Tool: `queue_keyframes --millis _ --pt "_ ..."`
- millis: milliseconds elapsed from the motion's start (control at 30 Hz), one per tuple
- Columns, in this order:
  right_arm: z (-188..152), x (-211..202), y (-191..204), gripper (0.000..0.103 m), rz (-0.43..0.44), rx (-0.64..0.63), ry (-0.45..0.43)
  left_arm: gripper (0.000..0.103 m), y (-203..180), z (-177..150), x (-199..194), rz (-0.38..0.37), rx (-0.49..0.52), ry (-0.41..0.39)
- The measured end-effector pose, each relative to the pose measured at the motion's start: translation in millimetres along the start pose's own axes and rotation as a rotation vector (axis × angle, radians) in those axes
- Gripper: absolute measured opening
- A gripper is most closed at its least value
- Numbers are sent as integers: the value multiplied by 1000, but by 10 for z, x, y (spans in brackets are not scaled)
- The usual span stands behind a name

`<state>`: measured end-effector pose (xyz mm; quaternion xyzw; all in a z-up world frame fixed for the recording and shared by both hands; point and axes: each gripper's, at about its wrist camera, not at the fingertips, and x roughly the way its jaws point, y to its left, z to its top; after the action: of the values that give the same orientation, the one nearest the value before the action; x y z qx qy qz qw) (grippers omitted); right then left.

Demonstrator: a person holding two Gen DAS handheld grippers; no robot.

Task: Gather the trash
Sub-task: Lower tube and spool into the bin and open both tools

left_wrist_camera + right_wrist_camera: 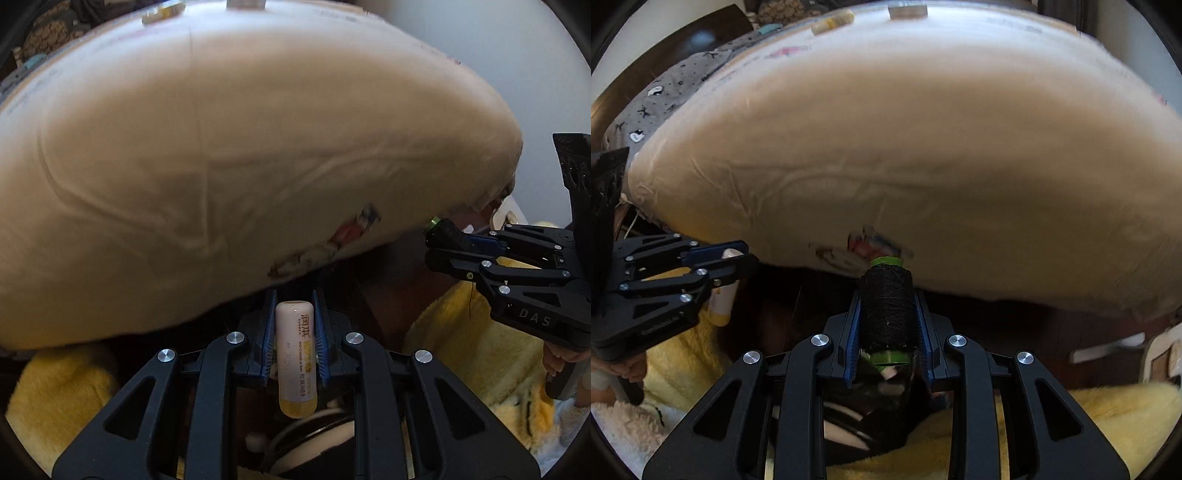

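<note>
Closest in, the left tongs (294, 332) clamp one white lip-balm tube (295, 354) with a yellow base, pinched lengthwise between the blue pads. The right tongs (888, 325) grip one spool of black thread (886, 310) on a green core, both held just below the edge of the cream bedsheet (221, 166). Yellow fleece (1108, 424) lies beneath both tongs. Far across the bedsheet, two small blurred objects sit: one yellowish piece (833, 20) and one pale block (908, 12).

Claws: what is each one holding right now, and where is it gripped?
Left claw: lip balm tube, gripped around its upper body. Right claw: black thread spool, gripped across its wound middle.
</note>
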<state>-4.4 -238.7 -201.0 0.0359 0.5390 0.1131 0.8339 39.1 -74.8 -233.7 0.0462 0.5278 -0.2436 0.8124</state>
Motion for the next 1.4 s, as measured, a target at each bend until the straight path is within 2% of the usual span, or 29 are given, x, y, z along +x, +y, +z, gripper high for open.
queue_keyframes --millis 133,433,667,733,767,800,867,1000,1133,1300,1400 --pt "-136 271 27 27 24 28 75 18 40 -131 308 -1 -19 71" --pt "-176 714 -1 27 72 97 179 18 115 -347 793 -30 -64 186" --pt "-227 827 -17 30 83 124 214 18 168 -381 985 -40 -92 246" --pt "-227 835 -27 32 83 129 219 19 218 -387 982 -29 -103 244" --pt "-234 837 -41 35 81 136 220 24 234 -377 1002 -25 -107 245" --pt "-241 833 -53 44 79 146 220 30 190 -379 1010 -20 -111 245" --pt "-232 827 -106 54 81 165 216 33 224 -399 985 -10 -116 241" --pt "-233 785 -160 55 85 191 198 41 277 -430 942 12 -129 234" --pt "-207 697 -220 61 98 210 173 50 376 -399 794 31 -155 198" --pt "-74 415 -267 67 94 214 97 63 453 -272 431 71 -142 111" --pt "46 186 -217 69 70 185 38 67 506 -178 144 86 -132 50"
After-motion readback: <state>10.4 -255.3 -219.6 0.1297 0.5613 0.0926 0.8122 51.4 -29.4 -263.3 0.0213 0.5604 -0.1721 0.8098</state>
